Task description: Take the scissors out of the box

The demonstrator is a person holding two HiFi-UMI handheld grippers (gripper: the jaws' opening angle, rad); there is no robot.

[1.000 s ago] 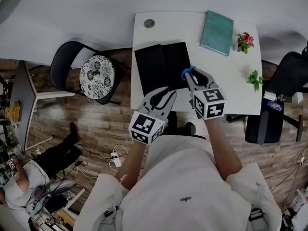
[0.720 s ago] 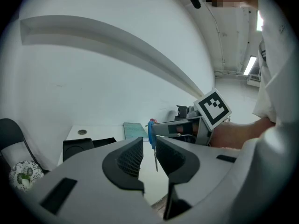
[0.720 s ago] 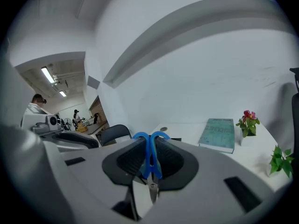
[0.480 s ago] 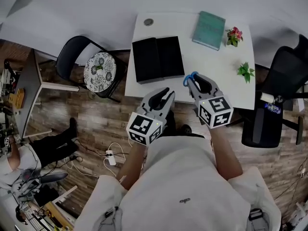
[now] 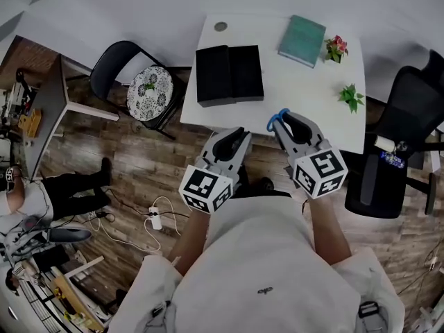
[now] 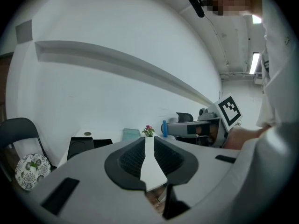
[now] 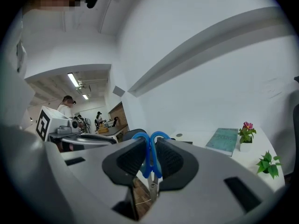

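The head view looks steeply down from above the person onto the white worktop (image 5: 298, 82) and the wooden floor (image 5: 159, 165), well back from both. The left gripper view sits low just behind the left tongs (image 6: 148, 160), facing level across the worktop to the wall. The right gripper view does likewise behind the right tongs (image 7: 150, 160). All three share the teal book (image 5: 302, 31) and the flowering pot plant (image 5: 336, 47).

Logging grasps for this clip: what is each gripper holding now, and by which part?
The right gripper is shut on the blue-handled scissors, clamping their plastic handle loops. The left gripper holds nothing; its jaws stand slightly apart.
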